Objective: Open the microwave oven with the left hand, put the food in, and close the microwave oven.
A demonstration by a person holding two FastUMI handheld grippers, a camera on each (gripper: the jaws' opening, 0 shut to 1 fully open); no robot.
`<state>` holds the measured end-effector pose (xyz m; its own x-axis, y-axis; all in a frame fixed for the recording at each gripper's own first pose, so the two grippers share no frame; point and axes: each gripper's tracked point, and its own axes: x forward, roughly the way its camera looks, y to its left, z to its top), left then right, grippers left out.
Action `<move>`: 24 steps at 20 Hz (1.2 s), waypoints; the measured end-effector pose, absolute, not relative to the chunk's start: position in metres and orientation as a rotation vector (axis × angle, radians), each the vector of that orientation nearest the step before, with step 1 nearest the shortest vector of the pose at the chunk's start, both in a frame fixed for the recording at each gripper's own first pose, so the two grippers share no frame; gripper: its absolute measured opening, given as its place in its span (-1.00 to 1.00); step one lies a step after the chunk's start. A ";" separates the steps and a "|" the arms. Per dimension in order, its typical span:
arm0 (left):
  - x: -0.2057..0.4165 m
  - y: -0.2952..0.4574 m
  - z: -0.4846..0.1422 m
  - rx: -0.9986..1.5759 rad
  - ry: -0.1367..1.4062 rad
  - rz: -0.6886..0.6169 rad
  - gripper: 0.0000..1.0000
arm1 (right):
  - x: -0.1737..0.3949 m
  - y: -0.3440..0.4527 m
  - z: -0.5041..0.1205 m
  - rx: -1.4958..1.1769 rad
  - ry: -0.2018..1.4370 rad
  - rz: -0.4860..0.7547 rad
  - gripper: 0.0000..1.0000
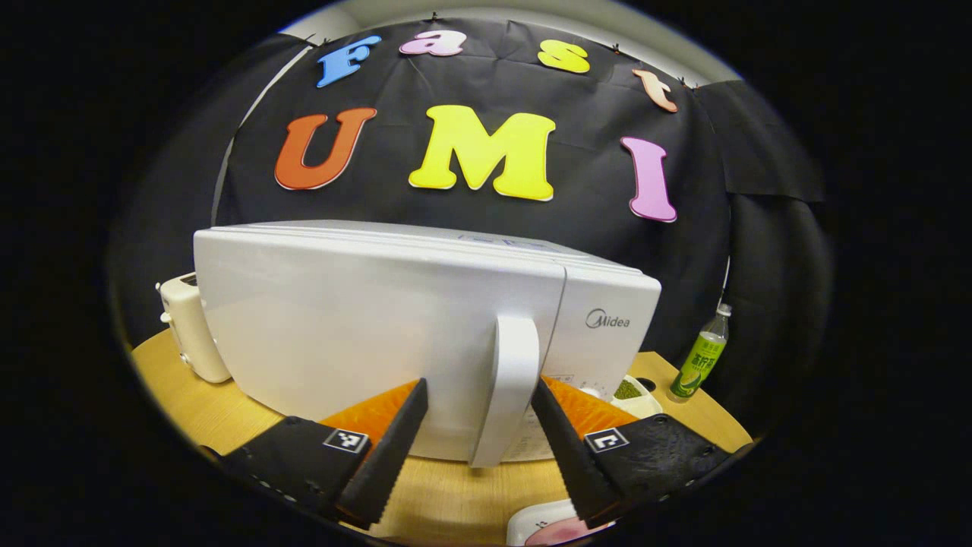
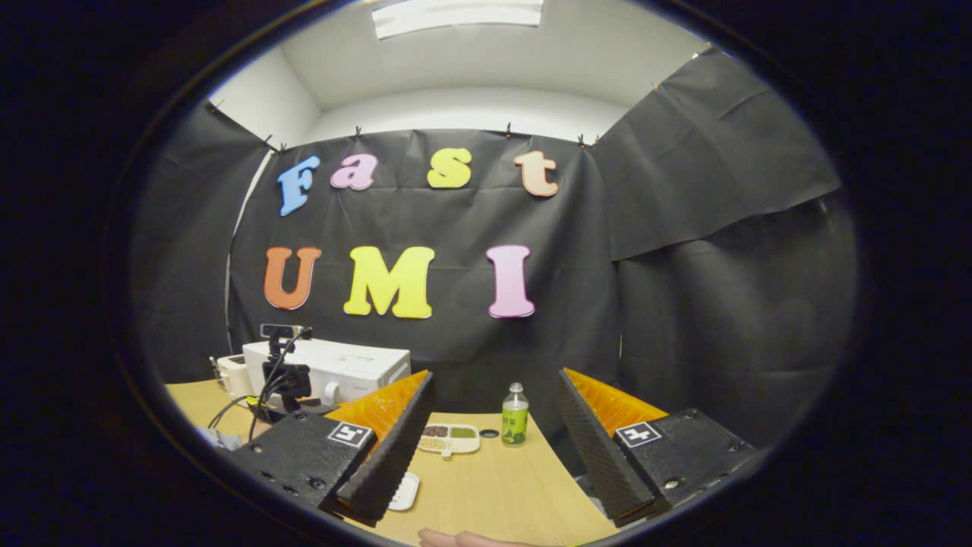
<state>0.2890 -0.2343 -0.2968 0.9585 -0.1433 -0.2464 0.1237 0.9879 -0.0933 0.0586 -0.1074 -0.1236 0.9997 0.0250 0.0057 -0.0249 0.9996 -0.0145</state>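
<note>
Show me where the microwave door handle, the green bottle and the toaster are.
microwave door handle [image 1: 510, 380]: left gripper view, middle of the white vertical bar.
green bottle [image 2: 515, 418]: right gripper view, on its label.
toaster [image 1: 188, 330]: left gripper view, its side wall.

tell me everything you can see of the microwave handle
The white upright bar handle, smooth and glossy like plastic, stands out from the right edge of the white microwave oven's door, beside the control panel. The door looks shut or nearly so. The left gripper brackets the handle with its black ridged fingers open on either side, not visibly pressing on it.
</note>
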 end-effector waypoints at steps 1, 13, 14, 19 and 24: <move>0.287 -0.233 -0.297 -0.045 0.255 -0.138 0.40 | 0.059 -0.108 -0.125 -0.016 -0.010 0.020 1.00; 0.272 -0.243 -0.302 0.025 0.289 -0.177 -0.59 | 0.062 -0.103 -0.157 -0.029 0.044 0.021 0.89; 0.271 -0.243 -0.302 0.048 0.283 -0.175 -0.58 | 0.061 -0.103 -0.158 -0.026 0.047 0.022 0.89; 0.279 -0.245 -0.303 -0.019 0.290 -0.189 -0.59 | 0.060 -0.104 -0.161 -0.042 0.049 0.017 1.00; 0.280 -0.243 -0.305 0.031 0.265 -0.176 -0.59 | 0.055 -0.096 -0.167 -0.042 0.060 0.030 0.89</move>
<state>0.2797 -0.2431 -0.3054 0.9500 -0.1685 -0.2628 0.1767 0.9842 0.0074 0.0552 -0.0962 -0.1670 0.9978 0.0283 -0.0607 -0.0309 0.9987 -0.0413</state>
